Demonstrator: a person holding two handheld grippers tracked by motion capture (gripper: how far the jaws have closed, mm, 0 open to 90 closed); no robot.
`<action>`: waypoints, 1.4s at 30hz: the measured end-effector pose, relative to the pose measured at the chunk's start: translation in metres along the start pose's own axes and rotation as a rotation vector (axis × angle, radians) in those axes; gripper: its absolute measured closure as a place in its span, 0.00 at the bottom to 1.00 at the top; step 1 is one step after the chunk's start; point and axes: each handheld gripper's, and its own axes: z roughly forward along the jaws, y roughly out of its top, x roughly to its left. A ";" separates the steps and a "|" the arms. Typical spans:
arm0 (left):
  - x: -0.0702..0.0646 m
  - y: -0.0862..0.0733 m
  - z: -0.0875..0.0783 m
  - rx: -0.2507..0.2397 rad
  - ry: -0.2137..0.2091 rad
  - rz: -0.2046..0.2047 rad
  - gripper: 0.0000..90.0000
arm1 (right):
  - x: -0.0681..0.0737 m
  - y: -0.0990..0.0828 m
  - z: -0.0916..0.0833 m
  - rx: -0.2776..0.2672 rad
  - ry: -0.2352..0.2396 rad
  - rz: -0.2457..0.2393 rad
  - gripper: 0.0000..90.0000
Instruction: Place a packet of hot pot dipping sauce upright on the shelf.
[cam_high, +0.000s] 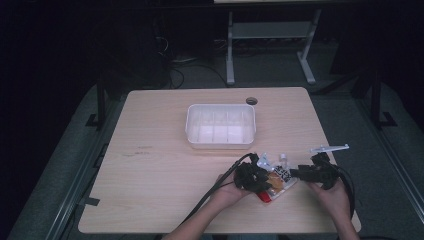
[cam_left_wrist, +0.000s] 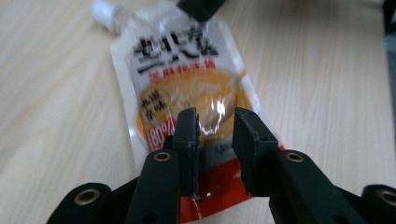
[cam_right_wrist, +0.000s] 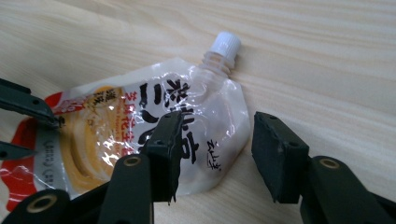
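Down on the near right part of the wooden table (cam_high: 150, 165), in the high view, a spouted food pouch (cam_high: 278, 181) lies flat between the two hand-held tools, with the left gripper (cam_high: 261, 180) at its red bottom end and the right gripper (cam_high: 295, 173) at its capped end; a white plastic bin (cam_high: 220, 126) sits farther back, well apart from the pouch. Next, the left gripper view has the left gripper (cam_left_wrist: 215, 140) over the pouch (cam_left_wrist: 187, 79), its jaws a narrow gap apart above the lower printed part; whether the pads press the film I cannot tell. Lastly, the right gripper view shows the right gripper (cam_right_wrist: 217, 154) spread wide, one jaw over the pouch (cam_right_wrist: 140, 135) near its white cap (cam_right_wrist: 225, 45), the other over bare wood, nothing pinched.
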 end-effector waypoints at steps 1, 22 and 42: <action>0.000 -0.001 0.001 -0.002 -0.004 -0.003 0.79 | 0.000 0.000 0.001 0.009 0.004 0.013 0.60; -0.004 -0.003 0.009 -0.006 -0.020 0.008 0.78 | -0.002 -0.005 0.007 0.024 0.023 0.075 0.72; 0.004 -0.001 -0.007 -0.148 -0.039 -0.094 0.41 | 0.012 0.000 -0.011 -0.112 0.065 0.021 0.99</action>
